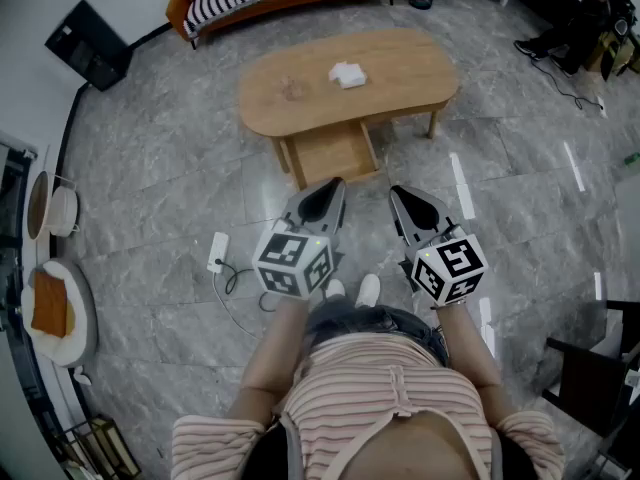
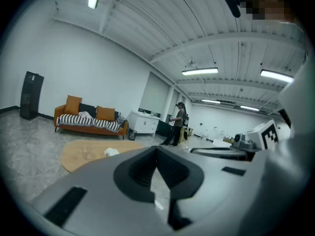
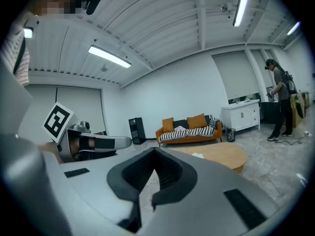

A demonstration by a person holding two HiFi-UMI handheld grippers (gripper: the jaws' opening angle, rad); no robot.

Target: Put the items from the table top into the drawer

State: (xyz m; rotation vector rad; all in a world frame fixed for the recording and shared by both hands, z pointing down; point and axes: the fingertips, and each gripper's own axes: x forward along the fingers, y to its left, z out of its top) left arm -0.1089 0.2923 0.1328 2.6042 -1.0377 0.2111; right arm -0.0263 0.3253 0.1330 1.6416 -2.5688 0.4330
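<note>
Now a crumpled white cloth (image 1: 348, 74) lies near the far edge of the oval wooden desk (image 1: 300, 98); left gripper (image 1: 334, 183) and right gripper (image 1: 396, 192) have fingers together, empty.

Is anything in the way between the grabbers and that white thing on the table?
Nothing I can see. Only bare floor lies between the left gripper, the right gripper and the table. The white crumpled thing sits in the open on top, and the drawer below looks pulled out.
</note>
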